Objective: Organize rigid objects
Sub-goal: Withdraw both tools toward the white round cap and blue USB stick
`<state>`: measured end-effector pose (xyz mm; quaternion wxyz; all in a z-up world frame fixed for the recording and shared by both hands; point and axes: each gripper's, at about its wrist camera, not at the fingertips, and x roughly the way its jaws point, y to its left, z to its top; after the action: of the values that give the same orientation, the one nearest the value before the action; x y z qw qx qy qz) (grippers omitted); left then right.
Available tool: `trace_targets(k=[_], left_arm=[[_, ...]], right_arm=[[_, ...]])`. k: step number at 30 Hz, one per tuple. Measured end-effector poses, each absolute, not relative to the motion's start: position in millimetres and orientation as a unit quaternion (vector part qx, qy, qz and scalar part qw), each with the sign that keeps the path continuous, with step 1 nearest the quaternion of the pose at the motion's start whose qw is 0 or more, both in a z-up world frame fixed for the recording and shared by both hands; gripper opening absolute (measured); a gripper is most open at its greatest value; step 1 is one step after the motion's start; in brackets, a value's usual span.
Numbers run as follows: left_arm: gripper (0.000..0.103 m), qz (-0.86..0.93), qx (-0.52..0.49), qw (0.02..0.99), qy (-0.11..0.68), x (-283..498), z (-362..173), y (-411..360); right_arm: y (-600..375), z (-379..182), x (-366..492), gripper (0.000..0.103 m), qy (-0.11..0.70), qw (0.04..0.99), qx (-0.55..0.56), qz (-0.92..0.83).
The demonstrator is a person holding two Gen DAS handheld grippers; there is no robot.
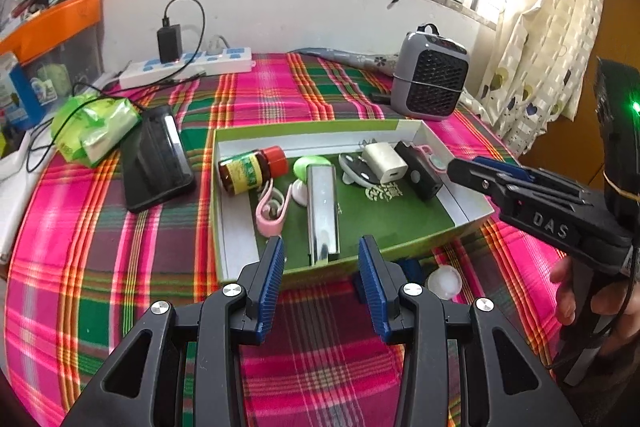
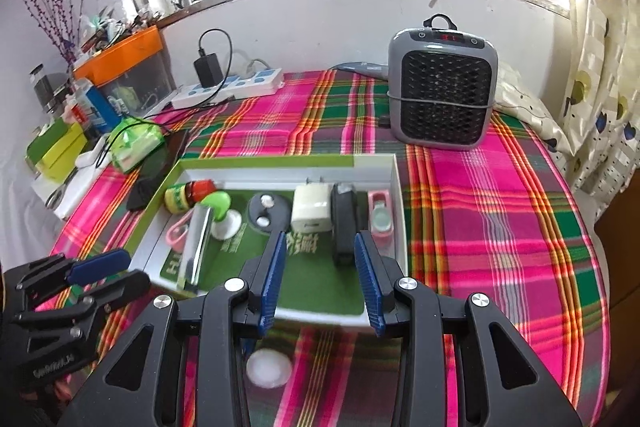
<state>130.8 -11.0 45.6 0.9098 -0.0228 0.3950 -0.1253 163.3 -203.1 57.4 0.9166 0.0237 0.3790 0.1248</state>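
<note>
Left wrist view: the left hand-held gripper (image 1: pixel 321 255) is spread wide and empty at the lower centre. Above it, the green tray (image 1: pixel 472 205) holds a brown bottle (image 1: pixel 250 171), metal bar (image 1: pixel 322 211) and white charger (image 1: pixel 386 161).

Right wrist view: the right hand-held gripper (image 2: pixel 320 251) gapes empty over the tray (image 2: pixel 400 195); a white cap (image 2: pixel 269 367) lies on the plaid cloth (image 2: pixel 500 207) below.

Raised letters "DAS" are showing on the black body of the right gripper (image 1: pixel 460 169), reaching over the green box (image 1: pixel 400 245); red digits — seemingly "31" — are glowing on the grey heater (image 2: pixel 443 89) behind that box; white characters printed on the box floor are staying unreadable.
</note>
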Motion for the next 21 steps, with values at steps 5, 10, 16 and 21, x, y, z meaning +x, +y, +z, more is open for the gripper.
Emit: trace_targets(k=[5,10,16,21], left_arm=[[0.038,-0.127,-0.033,0.909,0.395,120.6,44.4,-5.7],[0.038,-0.134,-0.036,0.906,0.400,112.1,40.5,-2.7],[0.038,-0.139,-0.049,0.901,0.408,103.9,34.2,3.5],[0.038,-0.142,-0.054,0.897,0.414,98.7,29.2,7.7]], right_arm=[[-199.1,52.5,143.9,0.037,0.379,0.917,0.009,0.122],[-194.9,45.7,129.4,0.037,0.384,0.914,0.010,0.128],[-187.2,35.6,118.1,0.037,0.396,0.908,0.009,0.139],[-178.9,26.1,113.2,0.037,0.408,0.901,-0.001,0.147]])
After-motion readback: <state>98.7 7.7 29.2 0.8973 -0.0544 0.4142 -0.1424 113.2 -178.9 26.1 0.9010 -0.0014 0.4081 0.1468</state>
